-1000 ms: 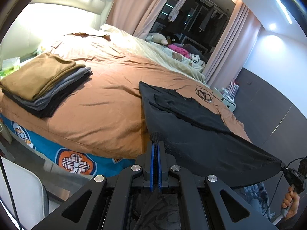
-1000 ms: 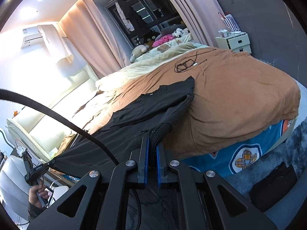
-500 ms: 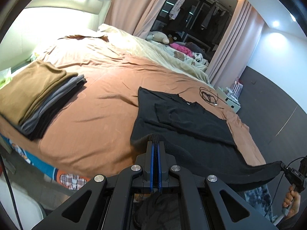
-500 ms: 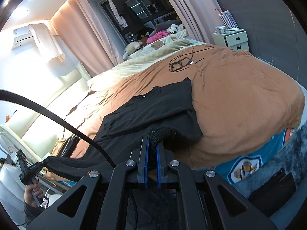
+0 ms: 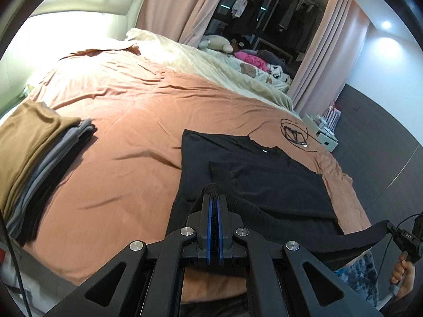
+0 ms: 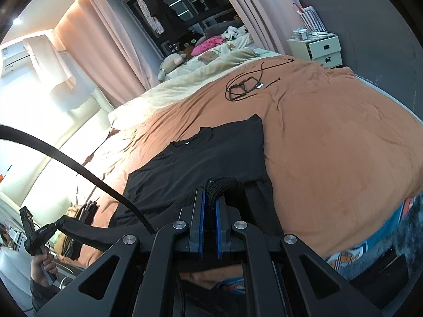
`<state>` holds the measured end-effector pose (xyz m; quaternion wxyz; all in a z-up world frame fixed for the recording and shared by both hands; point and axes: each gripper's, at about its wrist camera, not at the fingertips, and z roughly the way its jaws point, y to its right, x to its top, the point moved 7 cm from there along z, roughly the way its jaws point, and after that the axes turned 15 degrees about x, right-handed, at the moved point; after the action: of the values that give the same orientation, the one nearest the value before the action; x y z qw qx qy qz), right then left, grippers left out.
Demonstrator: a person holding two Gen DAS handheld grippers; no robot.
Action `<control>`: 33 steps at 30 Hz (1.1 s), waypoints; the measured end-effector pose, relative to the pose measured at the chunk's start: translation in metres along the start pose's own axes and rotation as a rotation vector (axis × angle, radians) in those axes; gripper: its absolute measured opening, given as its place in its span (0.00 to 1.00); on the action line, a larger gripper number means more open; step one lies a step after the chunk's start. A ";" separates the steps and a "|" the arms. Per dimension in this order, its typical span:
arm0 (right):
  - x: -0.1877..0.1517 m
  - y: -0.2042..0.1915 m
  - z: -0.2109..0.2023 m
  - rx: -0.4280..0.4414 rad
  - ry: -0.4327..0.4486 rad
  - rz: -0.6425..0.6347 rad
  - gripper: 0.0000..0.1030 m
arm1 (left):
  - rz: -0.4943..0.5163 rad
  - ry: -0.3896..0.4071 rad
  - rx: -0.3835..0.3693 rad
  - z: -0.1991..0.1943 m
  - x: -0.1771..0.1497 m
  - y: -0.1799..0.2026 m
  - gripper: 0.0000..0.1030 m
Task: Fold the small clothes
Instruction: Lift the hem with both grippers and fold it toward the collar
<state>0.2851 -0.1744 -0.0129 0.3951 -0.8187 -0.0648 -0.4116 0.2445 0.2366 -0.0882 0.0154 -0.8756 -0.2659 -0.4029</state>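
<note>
A black T-shirt lies on the brown bedspread, collar away from me, its sleeves folded in. My left gripper is shut on one corner of the ribbed hem, held a little above the shirt. My right gripper is shut on the other hem corner. The hem stretches between them and hangs over the near bed edge. The shirt fills the middle of the right wrist view. Each view shows the other gripper held in a hand at its lower edge.
A stack of folded clothes, brown on top of grey and black, sits at the left of the bed. Glasses with a black cord lie beyond the shirt. A white nightstand stands by the dark wall. Soft toys and bedding lie by the curtains.
Both grippers have carried the hem forward over the bed. More of the shirt now lies flat on the bedspread, and less hangs off the near edge.
</note>
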 end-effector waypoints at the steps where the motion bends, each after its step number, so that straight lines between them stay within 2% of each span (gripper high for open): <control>1: 0.007 0.003 0.007 -0.001 -0.003 0.004 0.03 | 0.001 -0.005 0.001 0.005 0.004 0.001 0.03; 10: 0.052 0.014 0.054 -0.006 0.001 0.014 0.03 | 0.011 -0.027 0.004 0.056 0.047 0.018 0.03; 20: 0.088 0.020 0.097 -0.018 0.014 -0.026 0.03 | 0.064 0.010 -0.007 0.090 0.102 0.048 0.03; 33: 0.133 0.022 0.145 -0.038 0.002 -0.110 0.03 | 0.146 0.049 0.032 0.136 0.159 0.071 0.03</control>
<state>0.4713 -0.1169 0.0199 0.3566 -0.8209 -0.1015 -0.4345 0.4578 0.2803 -0.0531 0.0652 -0.8821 -0.2073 -0.4179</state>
